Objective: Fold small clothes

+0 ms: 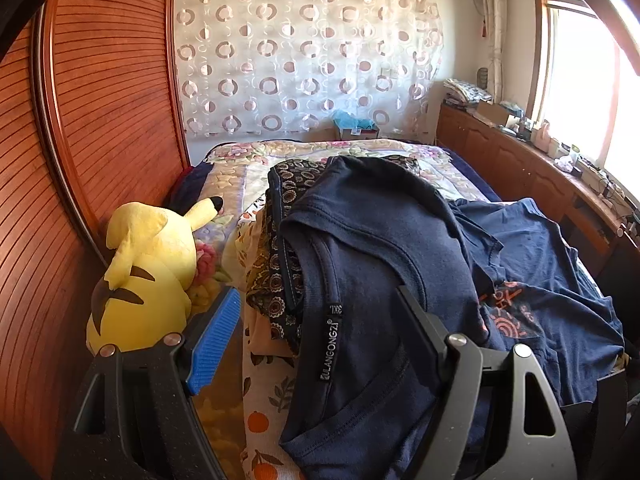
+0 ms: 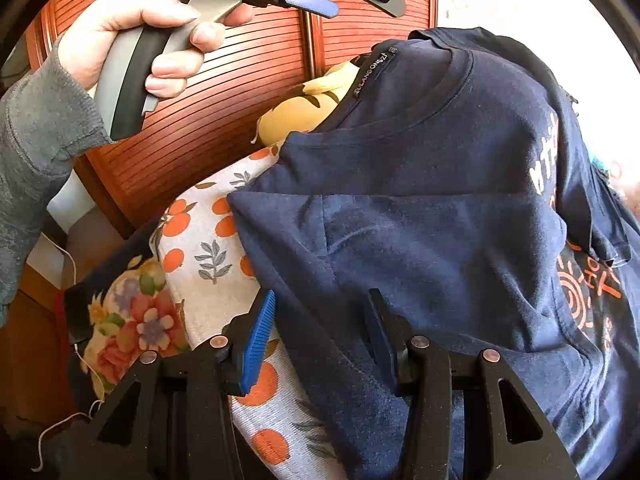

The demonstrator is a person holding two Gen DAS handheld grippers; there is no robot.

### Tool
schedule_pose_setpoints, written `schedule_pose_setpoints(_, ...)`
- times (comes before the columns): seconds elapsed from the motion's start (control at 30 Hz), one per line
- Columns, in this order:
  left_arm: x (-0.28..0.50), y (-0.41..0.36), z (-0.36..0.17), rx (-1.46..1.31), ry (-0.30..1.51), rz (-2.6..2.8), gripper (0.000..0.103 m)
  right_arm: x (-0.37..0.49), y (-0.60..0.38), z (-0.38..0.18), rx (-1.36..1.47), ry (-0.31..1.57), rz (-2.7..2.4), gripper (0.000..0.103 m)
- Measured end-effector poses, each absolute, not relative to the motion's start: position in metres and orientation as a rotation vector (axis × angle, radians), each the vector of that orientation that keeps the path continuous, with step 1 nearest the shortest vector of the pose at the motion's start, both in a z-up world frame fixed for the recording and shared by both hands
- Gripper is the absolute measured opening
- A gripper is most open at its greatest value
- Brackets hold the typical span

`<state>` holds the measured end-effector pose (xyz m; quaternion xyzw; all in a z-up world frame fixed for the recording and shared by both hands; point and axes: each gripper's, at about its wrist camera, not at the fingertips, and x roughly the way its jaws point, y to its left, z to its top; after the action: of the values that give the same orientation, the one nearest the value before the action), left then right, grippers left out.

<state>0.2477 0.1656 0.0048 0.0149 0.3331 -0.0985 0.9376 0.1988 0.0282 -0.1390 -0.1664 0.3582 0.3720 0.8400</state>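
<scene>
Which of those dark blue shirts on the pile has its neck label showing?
The plain navy T-shirt on top, its black neck label turned up. The other navy shirt, lying partly under it, shows an orange print and no label.

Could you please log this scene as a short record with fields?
surface: bed with floral quilt
top garment: navy T-shirt, collar label showing
beneath it: orange-print cloth
beside pile: yellow plush toy
left hand-held gripper: open over the T-shirt
right hand-held gripper: open at the T-shirt's near edge
</scene>
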Motion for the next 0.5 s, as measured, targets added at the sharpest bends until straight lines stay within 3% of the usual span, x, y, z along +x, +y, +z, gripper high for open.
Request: schedule_pose_setpoints(0.5,0.328,0.124,0.035,0.078,0.695,-0.298,0.078,0.194,0.027,-0.140,-0.399,0.737,0.767,0.049)
